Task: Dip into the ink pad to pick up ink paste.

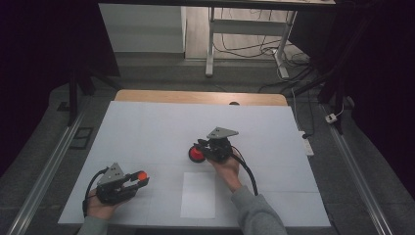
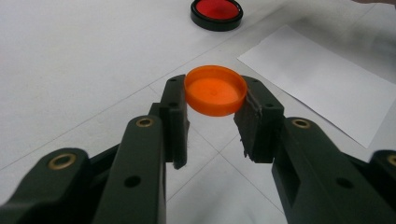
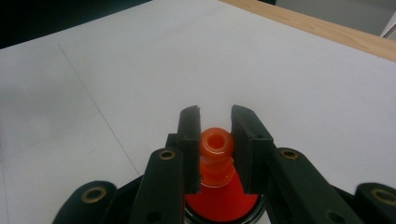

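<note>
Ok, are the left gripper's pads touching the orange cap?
Touching: in the left gripper view both pads press the orange cap's rim, with no gap.

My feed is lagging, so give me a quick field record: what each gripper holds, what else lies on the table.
left gripper: shut on orange cap, held by its rim above the table
right gripper: shut on orange threaded neck of a red bottle-like piece
red piece's base: sits in a black ring, mid table
white sheet: flat, near edge, between the hands
table cover: white
</note>
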### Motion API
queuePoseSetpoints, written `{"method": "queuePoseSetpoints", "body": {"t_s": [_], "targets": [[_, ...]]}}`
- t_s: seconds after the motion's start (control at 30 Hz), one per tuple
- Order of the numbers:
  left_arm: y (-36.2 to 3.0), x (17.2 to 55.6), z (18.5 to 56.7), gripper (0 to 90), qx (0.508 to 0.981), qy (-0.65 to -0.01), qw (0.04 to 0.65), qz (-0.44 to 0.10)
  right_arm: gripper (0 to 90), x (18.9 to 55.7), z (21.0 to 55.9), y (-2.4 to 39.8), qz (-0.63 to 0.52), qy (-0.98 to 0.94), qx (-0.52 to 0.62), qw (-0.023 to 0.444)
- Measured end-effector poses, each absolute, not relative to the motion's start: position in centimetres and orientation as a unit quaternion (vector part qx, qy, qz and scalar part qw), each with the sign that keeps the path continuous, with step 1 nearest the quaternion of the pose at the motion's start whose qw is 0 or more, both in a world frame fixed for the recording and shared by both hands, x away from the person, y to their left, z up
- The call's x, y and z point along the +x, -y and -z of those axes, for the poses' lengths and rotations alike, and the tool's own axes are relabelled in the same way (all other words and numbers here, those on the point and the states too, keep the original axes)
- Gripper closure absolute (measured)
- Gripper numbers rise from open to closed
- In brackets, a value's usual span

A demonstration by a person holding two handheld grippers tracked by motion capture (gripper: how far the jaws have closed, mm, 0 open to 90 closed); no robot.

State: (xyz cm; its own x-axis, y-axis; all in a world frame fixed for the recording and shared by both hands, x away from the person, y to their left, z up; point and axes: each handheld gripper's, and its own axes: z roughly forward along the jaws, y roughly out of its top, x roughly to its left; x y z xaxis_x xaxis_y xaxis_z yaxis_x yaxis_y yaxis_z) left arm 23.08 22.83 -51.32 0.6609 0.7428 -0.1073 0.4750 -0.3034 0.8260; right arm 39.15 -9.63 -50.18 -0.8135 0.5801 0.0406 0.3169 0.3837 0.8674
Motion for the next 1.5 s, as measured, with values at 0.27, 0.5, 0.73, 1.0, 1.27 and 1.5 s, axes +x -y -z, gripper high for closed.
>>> {"method": "queuePoseSetpoints", "body": {"t_s": [0.27, 0.5, 0.73, 1.0, 1.27, 1.5], "targets": [[-22.8, 23.1, 51.4, 65.2, 0.794, -0.383, 0.448, -0.149, 73.3, 39.5, 50.7, 9.8, -0.474, -0.824, 0.277, 0.14], [-22.8, 23.1, 51.3, 65.2, 0.795, -0.383, 0.447, -0.149, 73.3, 39.4, 51.0, 9.5, -0.469, -0.827, 0.274, 0.144], [-22.8, 23.1, 51.4, 65.1, 0.794, -0.383, 0.448, -0.148, 73.3, 39.4, 51.4, 9.5, -0.469, -0.828, 0.273, 0.144], [-22.8, 23.1, 51.4, 65.1, 0.795, -0.382, 0.447, -0.149, 73.3, 39.4, 51.5, 9.5, -0.465, -0.829, 0.273, 0.146], [-22.8, 23.0, 51.4, 65.1, 0.795, -0.382, 0.447, -0.149, 73.5, 39.2, 52.0, 9.4, -0.46, -0.832, 0.271, 0.152], [-22.8, 23.0, 51.4, 65.1, 0.795, -0.382, 0.447, -0.149, 73.8, 39.0, 52.2, 9.5, -0.461, -0.83, 0.27, 0.157]]}}
